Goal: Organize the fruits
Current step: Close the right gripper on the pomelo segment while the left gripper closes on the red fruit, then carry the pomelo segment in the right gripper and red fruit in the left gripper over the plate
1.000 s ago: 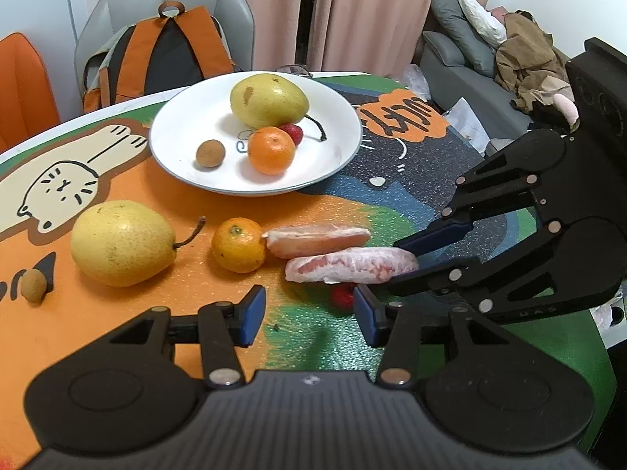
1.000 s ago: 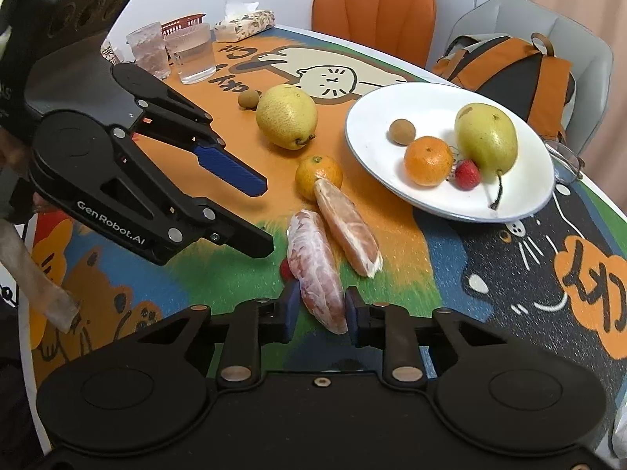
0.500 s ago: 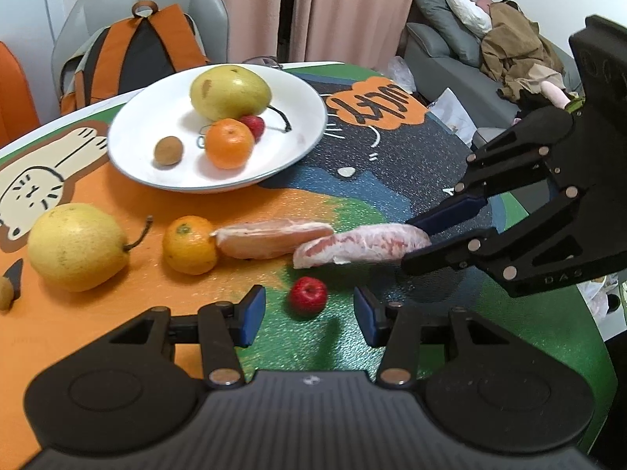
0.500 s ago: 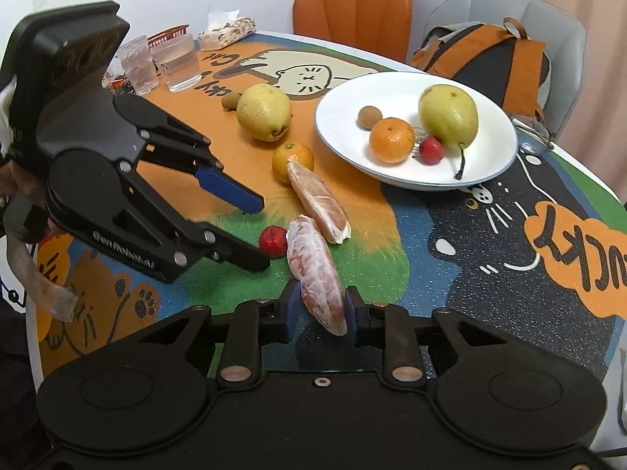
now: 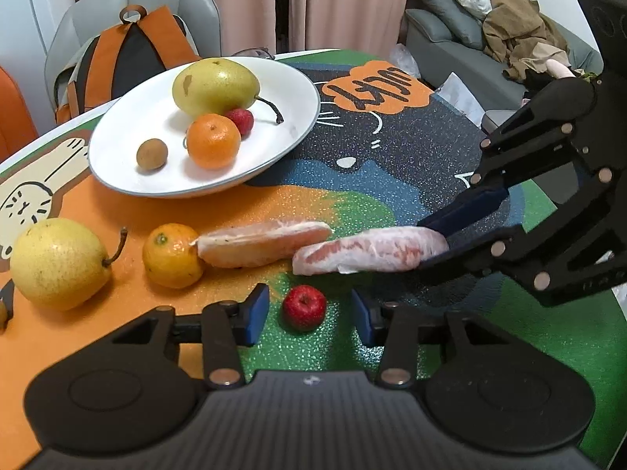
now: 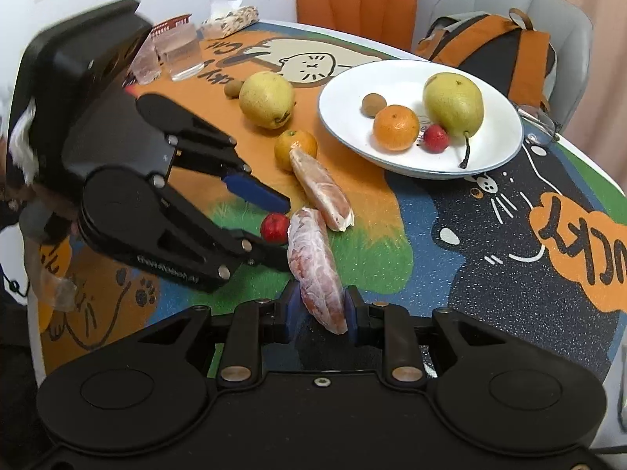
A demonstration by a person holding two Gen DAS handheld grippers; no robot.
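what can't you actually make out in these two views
- Left wrist view: small brown fruit cut off by the frame's left edge.
- Right wrist view: near end of the pomelo segment hidden between the right claw pads.
- Right wrist view: red basket mostly hidden behind the left claw's body.
- Both views: whether the small red fruit is touched.

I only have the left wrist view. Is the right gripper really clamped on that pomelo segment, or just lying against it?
Observer: Clamped. The right wrist view shows the right gripper with its jaws pressing both sides of the pomelo segment, near its close end.
Operator: Anything past the loose pear that I'm missing?
Observer: Two clear glasses stand at the far edge, with a tissue pack behind them.
Operator: And my left jaws?
Observer: Seen side-on, the left gripper is closing its jaws. The small red fruit sits between them, not yet pinched.
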